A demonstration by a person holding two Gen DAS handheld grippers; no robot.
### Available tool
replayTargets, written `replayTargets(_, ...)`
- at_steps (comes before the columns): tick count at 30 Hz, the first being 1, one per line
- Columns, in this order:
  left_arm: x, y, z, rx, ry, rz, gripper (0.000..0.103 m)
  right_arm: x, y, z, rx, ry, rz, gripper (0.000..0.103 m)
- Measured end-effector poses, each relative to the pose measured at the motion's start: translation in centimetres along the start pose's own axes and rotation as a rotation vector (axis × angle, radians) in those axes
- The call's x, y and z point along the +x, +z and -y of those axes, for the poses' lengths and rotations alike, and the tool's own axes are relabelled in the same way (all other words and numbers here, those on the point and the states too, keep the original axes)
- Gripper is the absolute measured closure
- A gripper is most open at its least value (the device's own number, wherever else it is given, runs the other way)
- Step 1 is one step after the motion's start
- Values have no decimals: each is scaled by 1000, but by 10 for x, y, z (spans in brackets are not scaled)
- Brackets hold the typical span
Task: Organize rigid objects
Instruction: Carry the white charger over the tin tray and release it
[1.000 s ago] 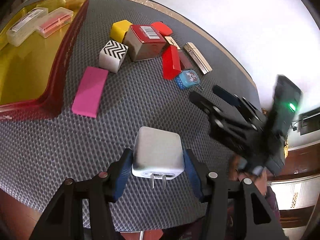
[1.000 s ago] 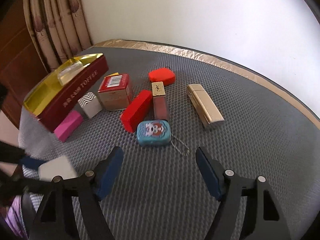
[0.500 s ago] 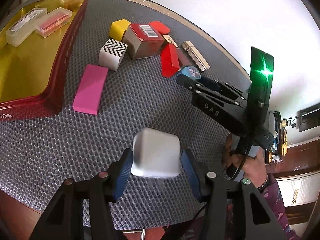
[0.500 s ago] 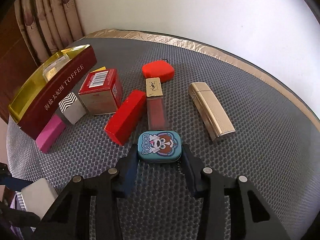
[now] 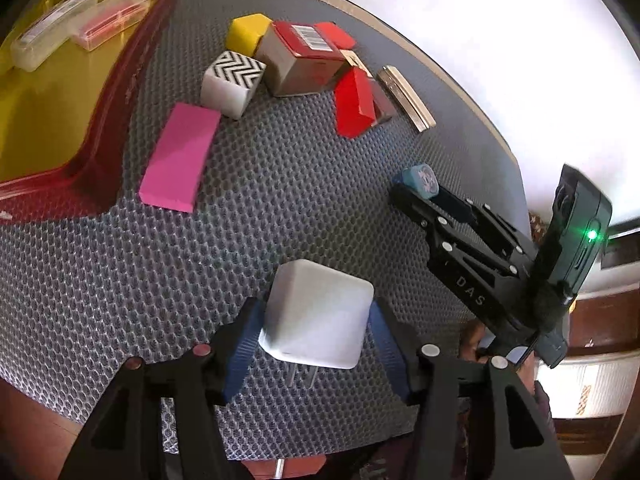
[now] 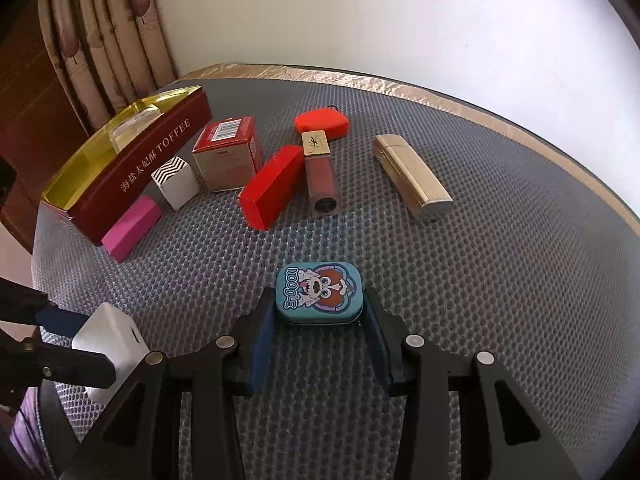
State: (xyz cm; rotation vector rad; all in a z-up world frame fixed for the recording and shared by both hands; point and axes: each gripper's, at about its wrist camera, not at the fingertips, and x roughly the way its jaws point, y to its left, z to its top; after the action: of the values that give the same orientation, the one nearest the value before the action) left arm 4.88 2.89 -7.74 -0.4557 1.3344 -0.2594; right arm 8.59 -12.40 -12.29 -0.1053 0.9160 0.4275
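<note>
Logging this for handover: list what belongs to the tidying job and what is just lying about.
Job: blue tin, white charger, toffee tin, pink block, zigzag cube, barcode box, red box, lip gloss, gold case, red pouch.
Just there: curtain, grey mat.

Black claw point(image 6: 318, 344) frames, blue pads (silver screws).

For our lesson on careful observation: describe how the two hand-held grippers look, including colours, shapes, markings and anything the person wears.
Both the left gripper and the right gripper are black angular frames with silver rivets and blue padded fingers. The right one carries white "DAS" lettering and a black camera block with a green light. A purple sleeve shows.
</note>
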Motion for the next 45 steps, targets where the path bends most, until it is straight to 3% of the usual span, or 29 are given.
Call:
replayTargets(2,7,-2,16,63,16,0,37,0,0,0,-1,-5,1,63)
replayTargets(5,16,0,24,126,64,-7,36,-1,-1,1,2,-3,3,63)
replayTargets(9,19,2,31,152,75,55,37,-2,-3,2,6,-3,5,63)
replayTargets(11,22,0,35,184,109,80,48,-1,-3,1,4,-7,6,63)
replayTargets(15,27,-1,34,228,136,107,48,2,-1,-1,-2,-14,8,63)
replayTargets(22,15,-4,22,161,35,106,49,3,-1,-4,-12,-25,14,63)
replayTargets(30,-47,1,10,122,25,195,49,4,-2,-8,-27,-43,16,62)
replayTargets(33,-78,13,-8,96,53,241,49,4,-2,-8,-28,-46,17,62)
replayTargets(38,-112,44,-47,61,173,303,48,5,-2,-8,-29,-46,18,62)
replayTargets(45,-103,89,-104,-2,281,303,48,4,-2,-9,-27,-49,18,62)
